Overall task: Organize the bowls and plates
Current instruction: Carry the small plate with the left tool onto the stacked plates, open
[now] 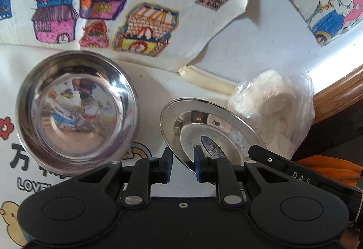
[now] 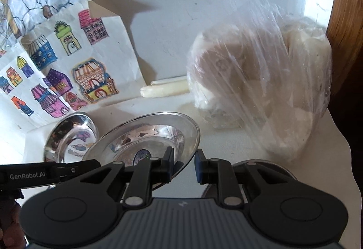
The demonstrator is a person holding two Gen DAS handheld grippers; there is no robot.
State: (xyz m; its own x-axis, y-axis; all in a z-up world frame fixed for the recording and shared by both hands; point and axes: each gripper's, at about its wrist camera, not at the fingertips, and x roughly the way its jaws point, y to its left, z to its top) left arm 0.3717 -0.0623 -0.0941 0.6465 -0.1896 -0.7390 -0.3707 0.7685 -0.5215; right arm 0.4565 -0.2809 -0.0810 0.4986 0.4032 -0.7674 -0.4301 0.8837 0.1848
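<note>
Though thin, stiff and light, polished steel plate (image 1: 211,122) tilted above bench (image 1: 154,81) beside bowl (image 1: 77,112) judged slippery: best taken at flat rim, now straddled by spread left claw (image 1: 183,163) and spread right claw (image 2: 184,166).

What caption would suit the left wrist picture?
Left gripper open around a tilted steel plate's rim, beside a steel bowl.

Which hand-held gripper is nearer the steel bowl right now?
Left. The left hand-held gripper straddles the plate rim just beside the bowl; the right hand-held gripper sits at the plate's opposite rim, farther away.
</note>
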